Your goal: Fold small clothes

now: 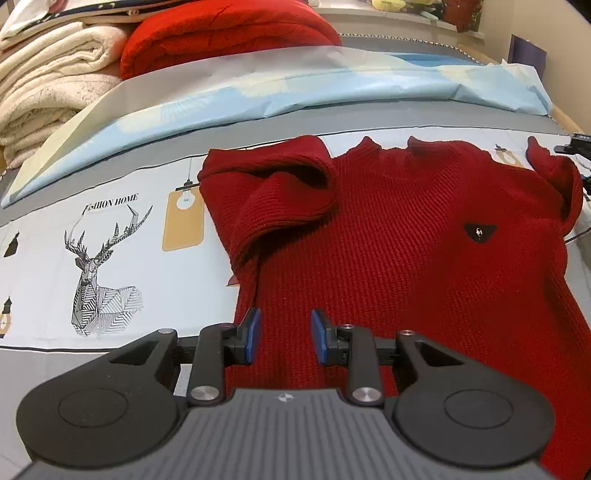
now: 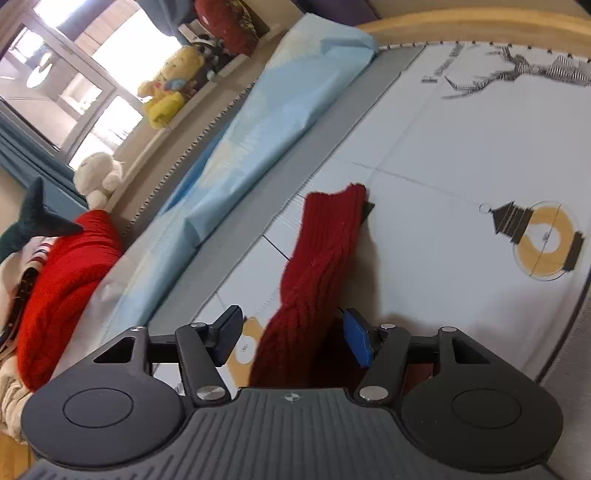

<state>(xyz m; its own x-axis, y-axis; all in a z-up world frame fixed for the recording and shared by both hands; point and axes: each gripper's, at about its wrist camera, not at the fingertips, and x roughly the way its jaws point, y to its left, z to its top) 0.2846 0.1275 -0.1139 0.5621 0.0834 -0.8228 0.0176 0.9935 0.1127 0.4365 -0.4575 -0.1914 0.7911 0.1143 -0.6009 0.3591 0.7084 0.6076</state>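
A red knit sweater (image 1: 406, 240) lies front up on the printed bed sheet (image 1: 110, 184), a small black logo (image 1: 479, 232) on its chest. One sleeve (image 1: 273, 192) is folded in over the body at the upper left. My left gripper (image 1: 286, 334) hovers over the sweater's lower part near its left edge. Its blue pads (image 1: 254, 334) stand apart, with only flat knit showing behind the gap. In the right wrist view, the other sleeve (image 2: 321, 243) stretches away across the sheet and passes between the jaws of my right gripper (image 2: 293, 321). These are open, and neither pad presses the cloth.
Folded cream blankets (image 1: 48, 85) and a bright red blanket (image 1: 229, 33) are stacked at the back left. A light blue quilt (image 1: 295, 85) runs along the far side of the bed. Plush toys (image 2: 166, 88) sit on the window sill. A wooden bed edge (image 2: 480, 22) borders the sheet.
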